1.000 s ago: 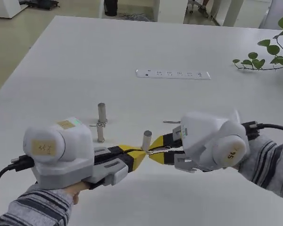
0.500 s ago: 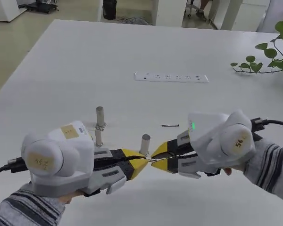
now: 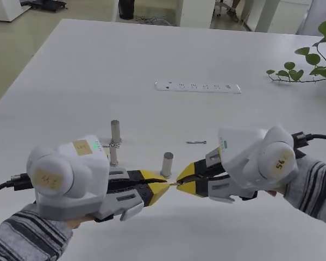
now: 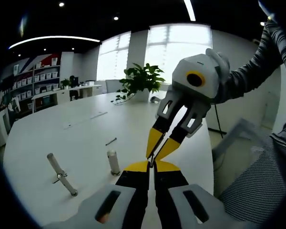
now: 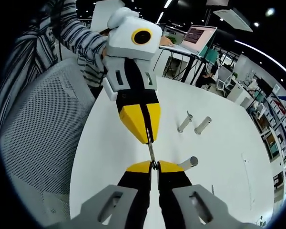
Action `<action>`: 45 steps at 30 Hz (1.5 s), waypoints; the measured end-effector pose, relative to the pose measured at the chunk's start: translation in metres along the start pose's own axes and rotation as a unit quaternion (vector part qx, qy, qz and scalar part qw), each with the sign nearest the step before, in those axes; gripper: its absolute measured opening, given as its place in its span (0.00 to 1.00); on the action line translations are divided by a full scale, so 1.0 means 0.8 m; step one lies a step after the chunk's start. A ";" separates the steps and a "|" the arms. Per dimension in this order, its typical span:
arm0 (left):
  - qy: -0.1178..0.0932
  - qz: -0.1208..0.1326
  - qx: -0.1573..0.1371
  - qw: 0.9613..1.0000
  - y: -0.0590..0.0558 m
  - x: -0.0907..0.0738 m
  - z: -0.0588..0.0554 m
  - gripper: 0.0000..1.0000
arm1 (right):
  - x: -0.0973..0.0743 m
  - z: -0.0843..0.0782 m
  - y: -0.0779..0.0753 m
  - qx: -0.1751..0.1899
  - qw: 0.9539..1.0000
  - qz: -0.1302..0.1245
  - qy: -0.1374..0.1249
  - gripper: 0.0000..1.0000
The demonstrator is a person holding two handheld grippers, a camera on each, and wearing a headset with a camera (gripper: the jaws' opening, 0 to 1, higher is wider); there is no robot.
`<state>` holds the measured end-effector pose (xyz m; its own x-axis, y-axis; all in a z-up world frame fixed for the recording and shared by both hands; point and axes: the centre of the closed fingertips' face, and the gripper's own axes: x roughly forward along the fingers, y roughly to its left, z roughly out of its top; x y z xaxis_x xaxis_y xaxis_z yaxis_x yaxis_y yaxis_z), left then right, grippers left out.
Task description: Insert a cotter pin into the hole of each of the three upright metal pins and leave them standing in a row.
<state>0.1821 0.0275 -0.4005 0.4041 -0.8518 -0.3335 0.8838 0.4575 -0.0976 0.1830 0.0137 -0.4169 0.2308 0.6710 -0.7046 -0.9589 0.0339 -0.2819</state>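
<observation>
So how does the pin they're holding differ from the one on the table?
The held cotter pin is off the table; the loose cotter pin lies flat on it. The held one is clamped between the left gripper and right gripper; the loose one is untouched. Both are thin metal.

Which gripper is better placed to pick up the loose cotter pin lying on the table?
Probably the right gripper: the loose cotter pin lies just beyond it, farther from the left gripper. Both are shut on a second cotter pin.
</observation>
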 end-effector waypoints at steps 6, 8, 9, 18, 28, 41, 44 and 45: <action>0.004 0.005 -0.011 1.000 0.004 0.001 -0.004 0.00 | 0.002 -0.001 0.001 -0.039 0.999 0.003 0.016 0.00; 0.007 0.018 -0.001 1.000 0.008 0.003 -0.006 0.01 | 0.003 -0.003 0.002 -0.045 0.999 0.005 0.018 0.00; 0.013 0.019 -0.001 1.000 0.008 0.004 -0.009 0.01 | 0.003 -0.003 0.002 -0.048 0.999 0.005 0.019 0.00; 0.019 0.049 0.007 0.999 0.019 0.009 -0.021 0.06 | 0.004 -0.008 -0.009 -0.060 0.998 -0.007 0.026 0.00; 0.008 0.095 -0.001 0.995 0.041 0.014 -0.024 0.17 | 0.004 -0.042 -0.030 -0.042 0.997 -0.026 0.067 0.00; 0.001 0.163 -0.029 0.986 0.077 0.029 -0.032 0.23 | 0.007 -0.082 -0.071 0.004 0.990 -0.075 0.117 0.00; 0.005 0.177 -0.044 0.983 0.084 0.033 -0.036 0.25 | 0.009 -0.086 -0.075 0.008 0.990 -0.075 0.118 0.00; 0.004 0.181 -0.047 0.982 0.086 0.034 -0.037 0.25 | 0.010 -0.087 -0.076 0.007 0.990 -0.074 0.119 0.00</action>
<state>0.2472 0.0431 -0.4438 0.6863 -0.6263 -0.3699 0.6561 0.7525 -0.0568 0.2549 -0.0341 -0.4507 0.3998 0.4636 -0.7907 -0.9135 0.1300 -0.3856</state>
